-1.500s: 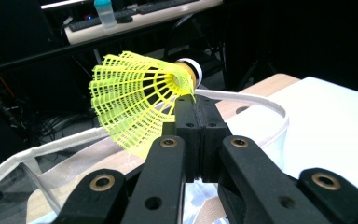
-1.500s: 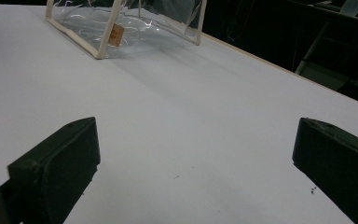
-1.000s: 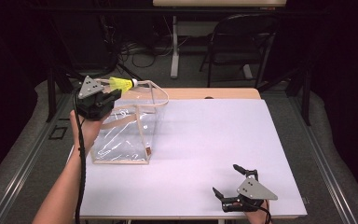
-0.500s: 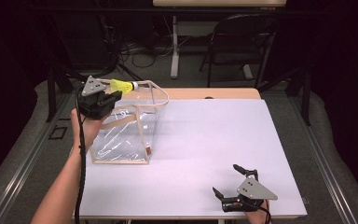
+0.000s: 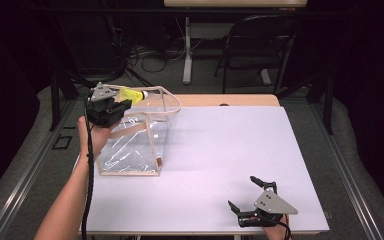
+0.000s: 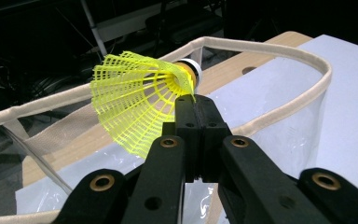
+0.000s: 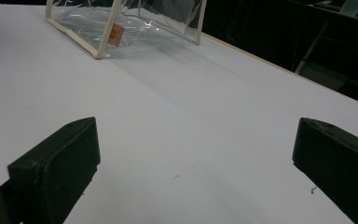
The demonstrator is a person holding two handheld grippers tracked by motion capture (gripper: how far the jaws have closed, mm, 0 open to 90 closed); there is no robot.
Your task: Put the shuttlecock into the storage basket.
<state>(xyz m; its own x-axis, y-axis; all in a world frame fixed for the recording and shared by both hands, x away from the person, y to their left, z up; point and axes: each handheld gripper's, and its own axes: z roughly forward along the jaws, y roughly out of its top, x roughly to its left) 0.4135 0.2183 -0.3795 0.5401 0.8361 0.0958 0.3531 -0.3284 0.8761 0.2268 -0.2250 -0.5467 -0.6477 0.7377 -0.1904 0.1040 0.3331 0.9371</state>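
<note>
Your white table carries a clear plastic bag with beige trim at its left. Your right gripper rests near you, jaws spread. Your left gripper pinches a yellow mesh shuttlecock above the bag's opening.

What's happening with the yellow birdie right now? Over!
Left gripper shut on the shuttlecock, above the clear bag opening. Right gripper open, empty, resting apart. Nothing in the way.

Left gripper held raised at the table's far-left edge, jaws clamped; right gripper rested near-right corner, jaws spread.
</note>
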